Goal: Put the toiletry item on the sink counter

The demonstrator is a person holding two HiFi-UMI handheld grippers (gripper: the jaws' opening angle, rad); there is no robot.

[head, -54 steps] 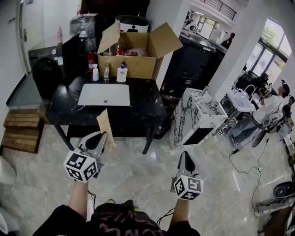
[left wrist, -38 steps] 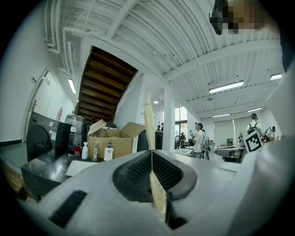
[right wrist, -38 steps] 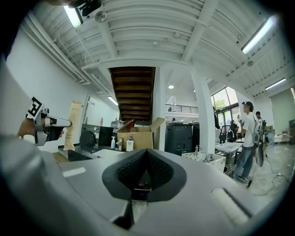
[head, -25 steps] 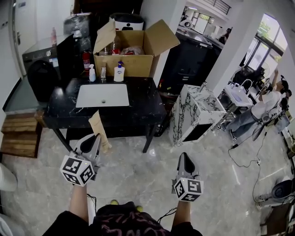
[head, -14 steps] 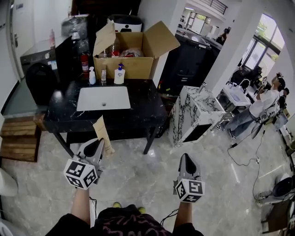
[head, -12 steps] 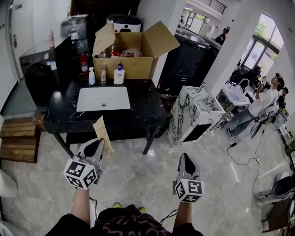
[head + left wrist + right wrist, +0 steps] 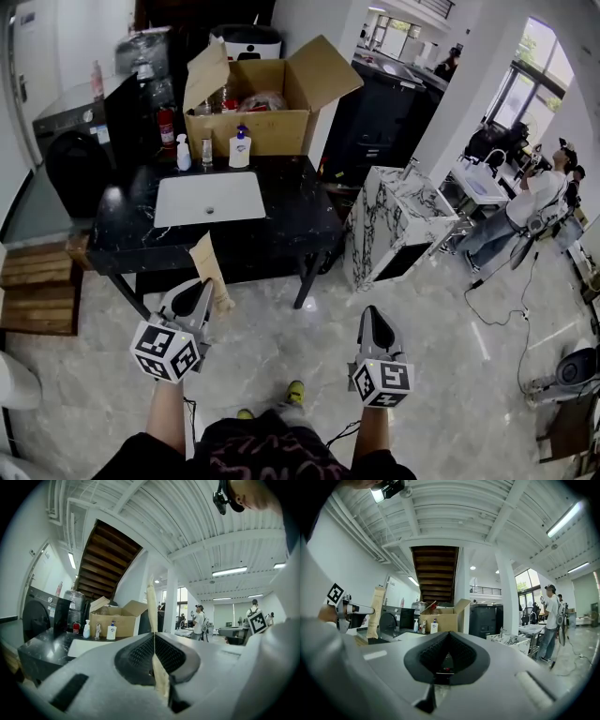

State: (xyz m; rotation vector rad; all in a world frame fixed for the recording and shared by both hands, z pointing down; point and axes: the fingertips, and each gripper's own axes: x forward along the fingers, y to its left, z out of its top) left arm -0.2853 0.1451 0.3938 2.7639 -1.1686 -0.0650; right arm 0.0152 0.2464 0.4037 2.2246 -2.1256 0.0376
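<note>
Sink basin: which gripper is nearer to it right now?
Left. The left gripper, holding a tan packet, is straight in front of the sink basin; the right gripper hangs farther right.

Three cameras, one black marble table point(image 7: 295, 206)!
Head view stares steeply down; both gripper views sit low, looking out level; all three share that far-off table and the open brown cardboard box point(image 7: 277, 131).

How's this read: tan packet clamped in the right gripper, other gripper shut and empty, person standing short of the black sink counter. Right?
Wrong gripper. The left gripper view shows the tan packet clamped in the left gripper; the right gripper is the one shut and empty. The person does stand short of the black sink counter.
</note>
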